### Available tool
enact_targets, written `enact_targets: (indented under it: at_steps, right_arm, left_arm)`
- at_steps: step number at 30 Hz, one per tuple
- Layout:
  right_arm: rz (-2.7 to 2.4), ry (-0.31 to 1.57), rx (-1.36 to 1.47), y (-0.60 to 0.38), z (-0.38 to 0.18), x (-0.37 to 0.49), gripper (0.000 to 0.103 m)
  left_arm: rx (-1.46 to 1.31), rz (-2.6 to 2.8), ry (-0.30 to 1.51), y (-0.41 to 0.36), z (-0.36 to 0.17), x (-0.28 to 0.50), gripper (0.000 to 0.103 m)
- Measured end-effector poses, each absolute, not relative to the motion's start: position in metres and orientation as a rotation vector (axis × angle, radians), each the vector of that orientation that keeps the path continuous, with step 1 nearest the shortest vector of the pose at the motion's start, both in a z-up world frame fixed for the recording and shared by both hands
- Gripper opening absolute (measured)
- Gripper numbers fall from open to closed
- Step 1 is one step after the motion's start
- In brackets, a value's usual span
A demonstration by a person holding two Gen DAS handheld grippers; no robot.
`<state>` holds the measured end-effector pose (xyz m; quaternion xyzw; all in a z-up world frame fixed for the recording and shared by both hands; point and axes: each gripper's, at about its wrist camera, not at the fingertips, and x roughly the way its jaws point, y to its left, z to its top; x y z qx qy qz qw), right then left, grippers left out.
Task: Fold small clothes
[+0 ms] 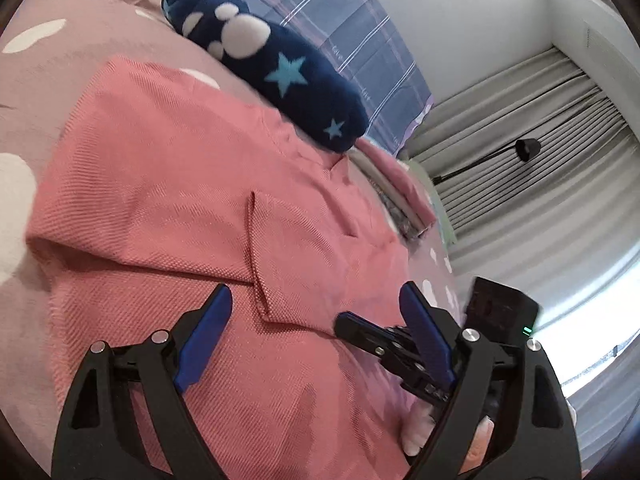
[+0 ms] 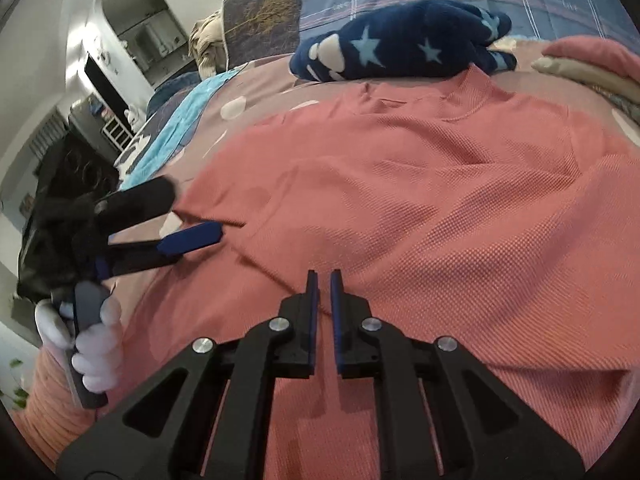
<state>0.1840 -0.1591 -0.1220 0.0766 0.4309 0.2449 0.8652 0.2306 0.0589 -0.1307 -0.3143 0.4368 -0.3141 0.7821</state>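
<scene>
A coral-pink waffle-knit shirt (image 1: 168, 168) lies spread on the polka-dot bed sheet (image 1: 48, 60), with a folded flap running down its middle. My left gripper (image 1: 316, 294) hovers just above the shirt, jaws wide open, and that flap's lower end lies between the blue pads (image 1: 208, 336) without being pressed. In the right wrist view the left gripper (image 2: 198, 210) sits at the shirt's (image 2: 440, 208) left edge. My right gripper (image 2: 324, 276) is over the shirt's near part, its pads drawn to a narrow slit with no cloth seen pinched. Its tip (image 1: 348, 320) shows beside my left gripper.
A navy garment with stars (image 1: 272, 68) (image 2: 400, 48) lies beyond the shirt's collar. Behind it is a blue plaid quilt (image 1: 340, 20). Folded cloth (image 2: 592, 68) sits at the far right, a teal blanket (image 2: 180, 120) at the left. A gloved hand (image 2: 96, 340) holds the left gripper's handle.
</scene>
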Motion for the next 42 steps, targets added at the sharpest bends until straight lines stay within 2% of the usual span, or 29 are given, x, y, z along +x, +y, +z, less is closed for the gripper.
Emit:
enact_targets:
  at_steps: [4,5,6,7,8,9,13,17,20,23,26,29,32,35,41,42]
  right_arm:
    - [0.498,0.893,0.131,-0.161,-0.120,0.170,0.017]
    - [0.492,0.894,0.132,-0.164,-0.121,0.167,0.021]
    - [0.488,0.893,0.139,-0.168,-0.120,0.163,0.023]
    - [0.486,0.890,0.145,-0.171,-0.119,0.160,0.024]
    - [0.483,0.885,0.151,-0.175,-0.118,0.157,0.025]
    - [0.476,0.875,0.157,-0.183,-0.116,0.151,0.028]
    - [0.382,0.857,0.165,-0.217,-0.111,0.138,0.035]
    - [0.174,0.887,0.173,-0.259,-0.119,0.138,0.037]
    - [0.154,0.879,0.254,-0.283,-0.125,0.131,0.036]
    - [0.160,0.864,0.242,-0.284,-0.128,0.126,0.041]
    - [0.155,0.873,0.185,-0.273,-0.129,0.128,0.050]
    - [0.148,0.874,0.128,-0.263,-0.128,0.128,0.056]
    - [0.150,0.874,0.126,-0.262,-0.129,0.129,0.057]
    - [0.158,0.870,0.143,-0.262,-0.130,0.128,0.057]
    - [0.168,0.865,0.127,-0.260,-0.132,0.129,0.064]
    - [0.169,0.865,0.126,-0.260,-0.132,0.129,0.064]
  left_arm:
    - [-0.603,-0.640,0.985,0.044,-0.134,0.240,0.086]
    - [-0.579,-0.639,0.993,0.038,-0.134,0.242,0.078]
    - [-0.558,-0.646,1.002,0.032,-0.135,0.243,0.062]
    - [-0.536,-0.656,1.023,0.023,-0.137,0.246,0.051]
    - [-0.535,-0.666,1.044,0.021,-0.141,0.246,0.019]
    - [-0.540,-0.676,1.067,0.016,-0.144,0.247,0.002]
    - [-0.484,-0.693,0.976,0.001,-0.105,0.247,0.002]
    - [-0.400,-0.703,0.723,0.013,-0.013,0.231,0.002]
    - [-0.276,-0.583,0.591,0.037,0.015,0.219,0.002]
    - [-0.221,-0.468,0.638,0.064,-0.018,0.226,0.002]
    - [-0.200,-0.408,0.773,0.082,-0.082,0.237,0.012]
    - [-0.308,-0.377,0.859,0.105,-0.115,0.244,0.026]
    - [-0.371,-0.366,0.841,0.118,-0.116,0.245,0.040]
    - [-0.371,-0.354,0.827,0.117,-0.110,0.254,0.048]
    - [-0.345,-0.343,0.865,0.104,-0.116,0.283,0.049]
    - [-0.345,-0.365,0.862,0.100,-0.113,0.285,0.038]
